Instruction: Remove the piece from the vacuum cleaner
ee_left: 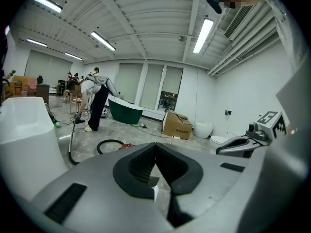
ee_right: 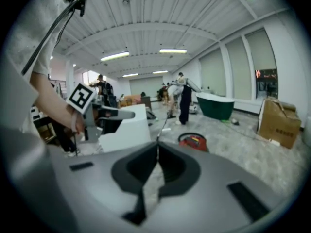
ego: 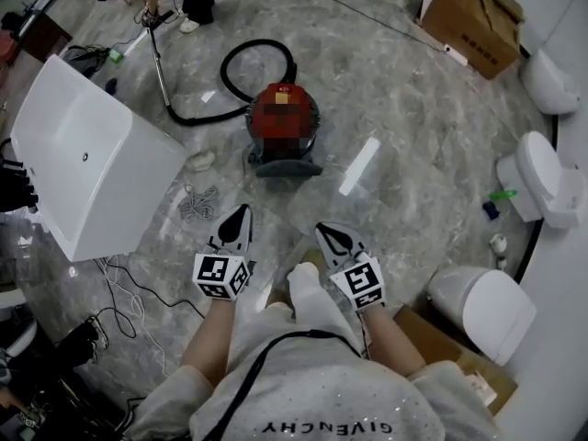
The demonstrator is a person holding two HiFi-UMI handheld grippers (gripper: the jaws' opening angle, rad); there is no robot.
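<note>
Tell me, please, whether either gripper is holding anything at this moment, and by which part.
Nothing is held. The left gripper and the right gripper both have their jaws shut with nothing between them, apart from the red vacuum cleaner on the floor.

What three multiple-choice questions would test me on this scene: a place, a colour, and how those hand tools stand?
1. Where is the vacuum cleaner? A on the floor, ahead of the left gripper and right gripper; B held by one gripper; C on a shelf.
2. What colour is its body? A blue; B red; C yellow.
3. How do the jaws stand? A both pairs open; B one open, one shut; C both pairs shut, empty.
Answers: 1 A, it sits on the floor beyond both tips; 2 B, its shell is red; 3 C, each gripper view shows jaws together, nothing between.
</note>
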